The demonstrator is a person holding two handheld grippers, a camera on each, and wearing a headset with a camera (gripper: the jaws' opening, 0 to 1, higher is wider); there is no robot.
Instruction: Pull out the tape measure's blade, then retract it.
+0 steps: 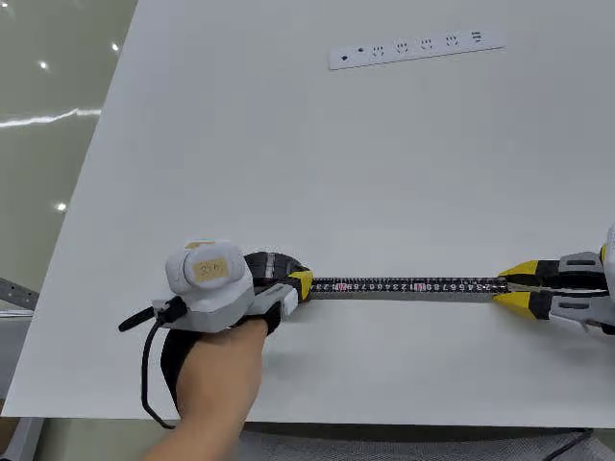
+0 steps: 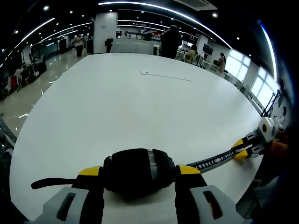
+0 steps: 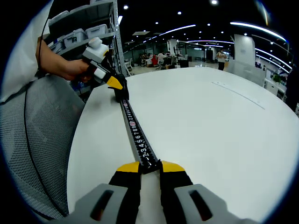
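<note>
Head view: tape measure blade (image 1: 404, 286) lies extended across the white table (image 1: 288, 144).
Left gripper (image 1: 300, 285) clamps the black case (image 1: 274, 266); right gripper (image 1: 514, 288) is pinched narrow on the blade's end.

The right tool (image 1: 509, 286) is cut off by the head view's right edge; its jaws hide the end of the blade (image 1: 404, 285); the left tool (image 1: 293, 284) covers much of the tape measure's case (image 1: 274, 263).

Your arms spread wide, both sets of jaws closed.
Your left hand-held gripper (image 2: 140, 171) grips the tape measure case (image 1: 276, 264), forearm (image 1: 216, 379) reaching in from below; your right hand-held gripper (image 3: 149, 166) pinches the blade (image 1: 404, 286) end.
</note>
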